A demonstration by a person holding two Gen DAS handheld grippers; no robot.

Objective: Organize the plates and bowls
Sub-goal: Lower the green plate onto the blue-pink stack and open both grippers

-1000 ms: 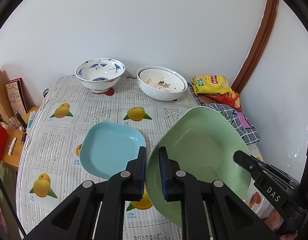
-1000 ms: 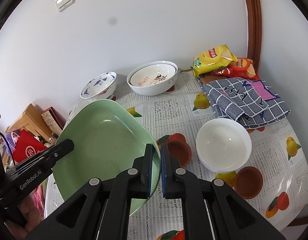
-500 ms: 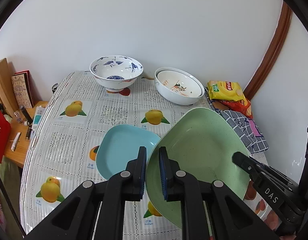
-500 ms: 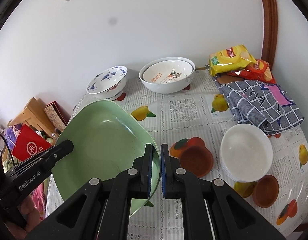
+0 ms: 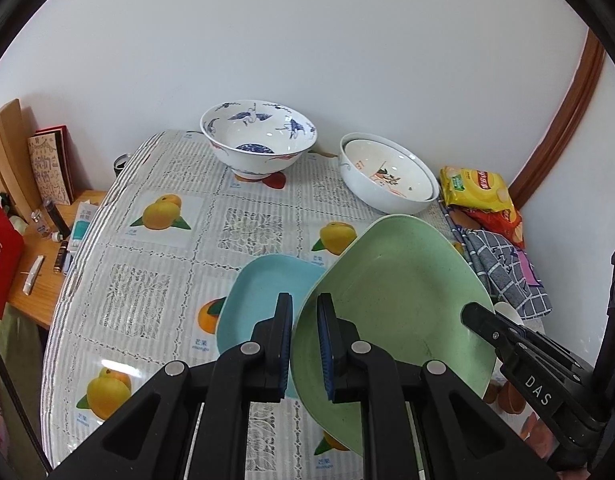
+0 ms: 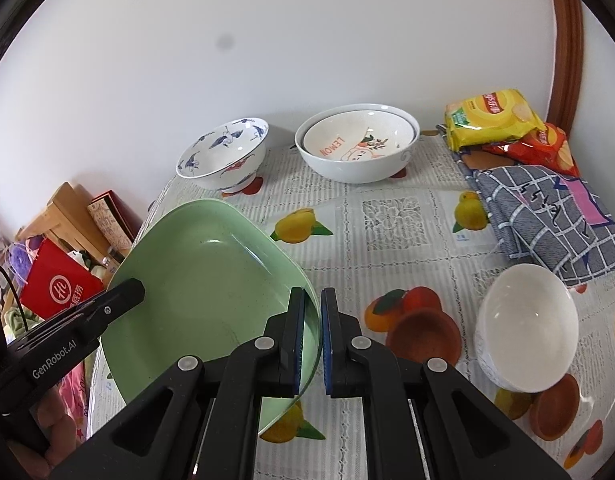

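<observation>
Both grippers hold a green plate [image 5: 395,300] by opposite rims, lifted and tilted above the table. My left gripper [image 5: 304,344] is shut on its left rim; my right gripper [image 6: 312,340] is shut on its right rim, the plate [image 6: 203,292] spreading to the left. A light blue plate [image 5: 263,296] lies flat on the table, just left of and partly under the green one. A blue-patterned white bowl [image 5: 259,140] and nested white bowls [image 5: 387,178] stand at the back. A white bowl [image 6: 525,320] stands at front right.
The table [image 5: 155,240] has a fruit-print cloth. Yellow and red snack bags [image 6: 495,118] and a grey checked cloth [image 6: 547,216] lie at back right. Small brown dishes [image 6: 425,334] sit near the white bowl. A side shelf with books [image 5: 47,172] stands left of the table.
Both grippers with the green plate have shifted left and a little forward over the table; the blue plate now lies closer beneath the green plate's left edge.
</observation>
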